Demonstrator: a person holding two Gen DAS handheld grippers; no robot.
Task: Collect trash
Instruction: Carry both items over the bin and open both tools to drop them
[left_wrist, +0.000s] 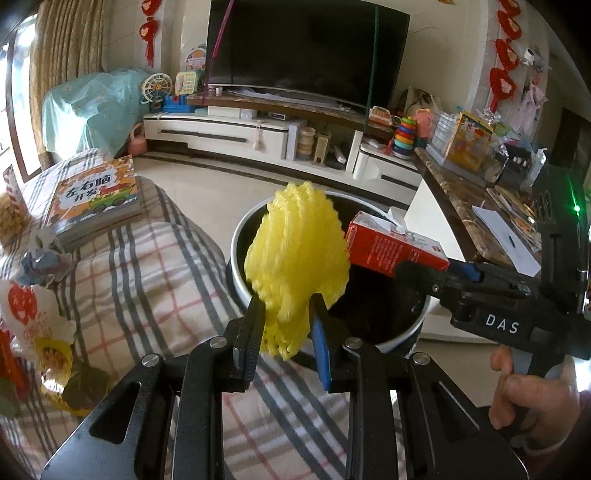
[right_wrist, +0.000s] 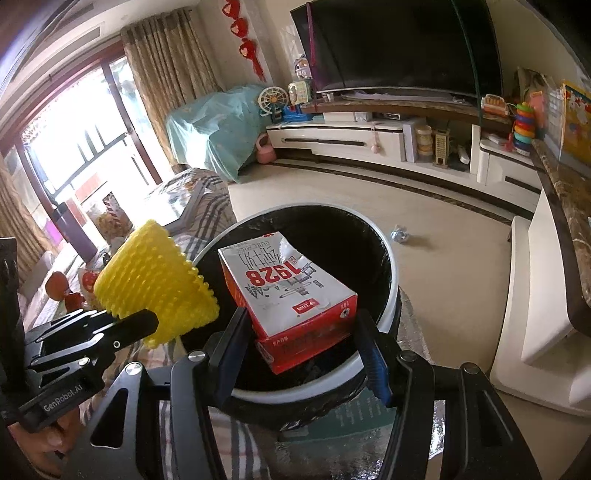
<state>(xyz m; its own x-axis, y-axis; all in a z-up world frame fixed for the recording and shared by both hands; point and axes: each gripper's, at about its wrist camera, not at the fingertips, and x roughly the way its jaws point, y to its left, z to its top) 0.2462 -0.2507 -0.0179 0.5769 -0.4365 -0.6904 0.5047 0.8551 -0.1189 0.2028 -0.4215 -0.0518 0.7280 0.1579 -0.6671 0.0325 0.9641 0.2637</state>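
over the black-lined bin (right_wrist: 388, 258), the left tool (left_wrist: 286, 314) pinches a yellow foam net (left_wrist: 295, 251) and the right tool (right_wrist: 301, 332) clamps a red milk carton (right_wrist: 291, 295), both apparently awaiting release into it.

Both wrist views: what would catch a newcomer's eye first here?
The bright yellow foam net, pinched in the left gripper, and the red-and-white milk carton, clamped in the right gripper. Both hang over the black-lined trash bin beside the plaid-covered sofa.
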